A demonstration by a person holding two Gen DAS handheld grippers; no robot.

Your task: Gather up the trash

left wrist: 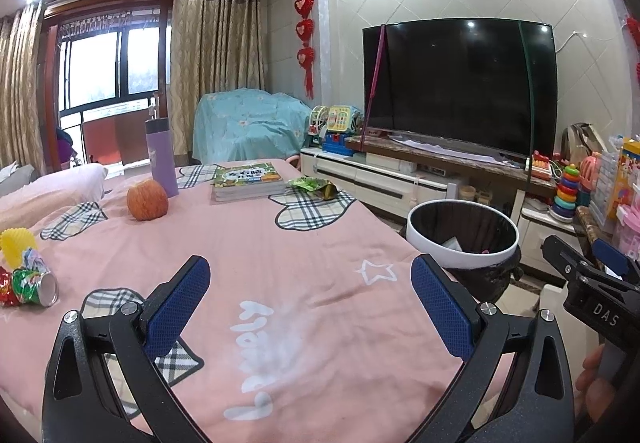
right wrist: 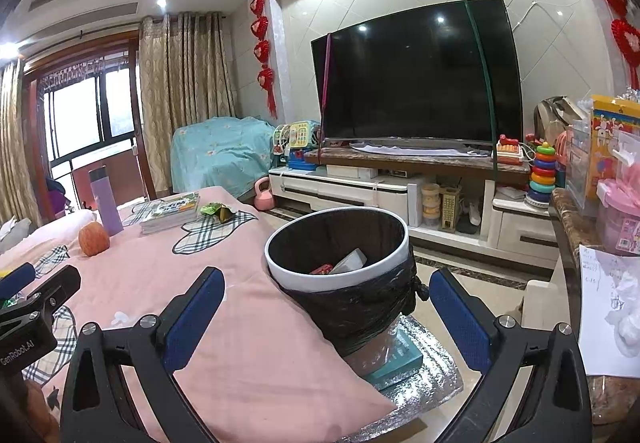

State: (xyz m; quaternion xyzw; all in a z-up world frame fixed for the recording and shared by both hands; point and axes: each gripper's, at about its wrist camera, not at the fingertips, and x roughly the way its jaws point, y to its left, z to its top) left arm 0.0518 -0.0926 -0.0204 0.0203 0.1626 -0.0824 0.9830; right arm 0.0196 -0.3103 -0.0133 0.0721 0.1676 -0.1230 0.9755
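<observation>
A white-rimmed trash bin (left wrist: 462, 233) lined with a black bag stands beside the table's right edge; in the right wrist view the bin (right wrist: 338, 243) holds a few pieces of trash. A green crumpled wrapper (left wrist: 316, 187) lies at the far table end by the books, also in the right wrist view (right wrist: 216, 210). A crushed can and red wrappers (left wrist: 30, 281) with a yellow cup (left wrist: 16, 245) lie at the left edge. My left gripper (left wrist: 310, 301) is open and empty over the pink cloth. My right gripper (right wrist: 326, 313) is open and empty, just before the bin.
A pink cloth (left wrist: 256, 243) covers the table. On it stand a purple bottle (left wrist: 161, 157), an apple (left wrist: 147, 200) and a stack of books (left wrist: 247, 181). A TV (left wrist: 460, 83) on a white cabinet, toys and a cluttered shelf (right wrist: 600, 203) lie beyond.
</observation>
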